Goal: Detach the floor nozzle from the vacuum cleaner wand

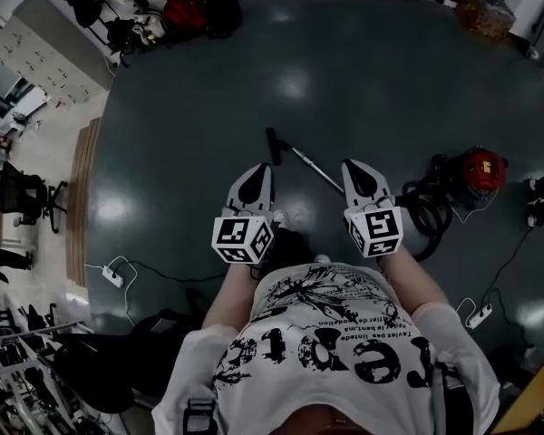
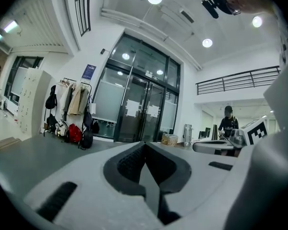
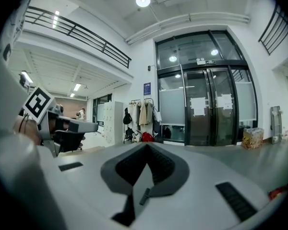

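In the head view, the person is holding the left gripper (image 1: 257, 179) and the right gripper (image 1: 363, 179) out side by side, well above the dark floor (image 1: 208, 80). The floor nozzle (image 1: 272, 140) is lying on that floor ahead of them, at the far end of the thin metal wand (image 1: 306, 161), whose near end is running behind the right gripper. Neither gripper is touching it. The wand is looking like a stiff, light, smooth tube that could slip, so a hold close to the joint is probably serving best, with the other gripper taking the small hard nozzle across its neck. Any latch at the joint is too small to make out. The hose (image 1: 424, 208) is coiling toward the red canister (image 1: 481, 169) at the right. In the left gripper view, the jaws are sitting fully together with nothing between them, and the camera is looking level at glass doors (image 2: 139, 111), leaving nozzle and wand out of frame. In the right gripper view, the jaws are likewise pressing together, empty, and the gripper's own body is hiding the floor below.
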Tool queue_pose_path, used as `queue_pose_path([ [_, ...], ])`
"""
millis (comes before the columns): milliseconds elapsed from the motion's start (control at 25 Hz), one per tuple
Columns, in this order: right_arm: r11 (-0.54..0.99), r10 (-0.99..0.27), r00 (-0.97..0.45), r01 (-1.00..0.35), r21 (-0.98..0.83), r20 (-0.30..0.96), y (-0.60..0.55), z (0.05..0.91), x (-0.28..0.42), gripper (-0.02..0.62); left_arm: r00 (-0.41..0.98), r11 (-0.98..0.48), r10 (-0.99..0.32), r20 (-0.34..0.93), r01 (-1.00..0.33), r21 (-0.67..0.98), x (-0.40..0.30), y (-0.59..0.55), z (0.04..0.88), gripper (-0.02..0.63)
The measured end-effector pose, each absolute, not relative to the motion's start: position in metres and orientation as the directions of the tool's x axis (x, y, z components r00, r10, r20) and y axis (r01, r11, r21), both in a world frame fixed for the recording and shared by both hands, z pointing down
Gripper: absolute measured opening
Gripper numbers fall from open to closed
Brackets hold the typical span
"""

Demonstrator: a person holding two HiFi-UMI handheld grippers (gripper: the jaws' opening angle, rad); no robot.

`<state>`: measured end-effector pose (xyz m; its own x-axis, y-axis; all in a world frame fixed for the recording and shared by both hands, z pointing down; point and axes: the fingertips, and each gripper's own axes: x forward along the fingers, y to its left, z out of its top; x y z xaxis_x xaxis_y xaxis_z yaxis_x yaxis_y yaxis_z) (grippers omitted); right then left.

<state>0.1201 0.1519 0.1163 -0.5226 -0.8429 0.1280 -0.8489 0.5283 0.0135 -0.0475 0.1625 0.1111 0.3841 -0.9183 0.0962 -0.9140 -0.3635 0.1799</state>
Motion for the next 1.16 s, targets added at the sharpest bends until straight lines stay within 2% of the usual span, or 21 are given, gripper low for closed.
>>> queue_pose_path([
  [400, 0.524, -0.849, -0.519, -0.851, 0.028, 0.097, 0.166, 0.108, 0.127, 0.003, 0.353, -0.343, -0.933, 0.069, -0.93, 0.133, -0.056, 0.178, 0.098, 0.005],
  [640, 0.538, -0.836, -0.537, -0.842, -0.022, 0.116, 0.169, 0.117, 0.124, 0.003, 0.327, -0.319, -0.944, 0.049, -0.939, 0.127, -0.055, 0.18, 0.096, 0.005],
  [1160, 0.541, -0.829, -0.536, -0.841, -0.017, 0.161, 0.151, 0.129, 0.131, 0.003, 0.315, -0.302, -0.942, 0.116, -0.946, 0.121, -0.045, 0.164, 0.115, 0.005],
])
